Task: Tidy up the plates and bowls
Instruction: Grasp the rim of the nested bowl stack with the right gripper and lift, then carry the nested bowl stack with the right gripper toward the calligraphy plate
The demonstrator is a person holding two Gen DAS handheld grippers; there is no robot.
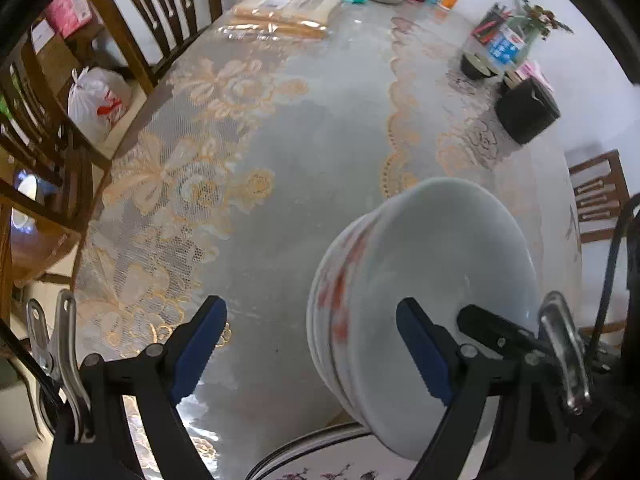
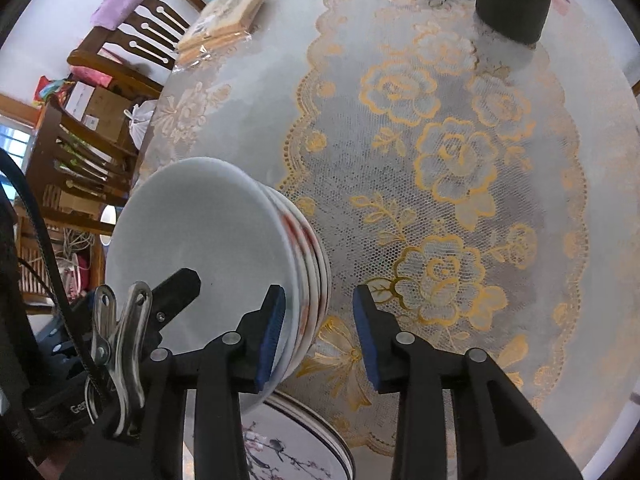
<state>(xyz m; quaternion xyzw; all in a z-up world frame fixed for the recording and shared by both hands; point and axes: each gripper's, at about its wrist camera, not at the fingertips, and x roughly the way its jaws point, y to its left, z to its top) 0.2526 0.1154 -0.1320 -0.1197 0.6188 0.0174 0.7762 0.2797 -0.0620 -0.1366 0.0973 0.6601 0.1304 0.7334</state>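
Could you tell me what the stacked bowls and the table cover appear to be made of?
The bowls look like glazed ceramic or porcelain: smooth glossy white with red painted patterns on the outside. The table cover looks like lace, with gold floral mesh, probably under a clear plastic sheet, judging by the glare.

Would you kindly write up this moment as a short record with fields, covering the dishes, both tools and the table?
Stack: white ceramic bowls with red-orange pattern, nested, standing on the plate
Beneath it: white plate with blossom-and-bird print and dark rim
Left tool: open; stack lies by its right-hand finger, nothing gripped
Right tool: open; left-hand pad sits by the stack's rim, the other over bare cloth
Surface: table under gold-flowered lace cloth
Far end: black cylindrical container
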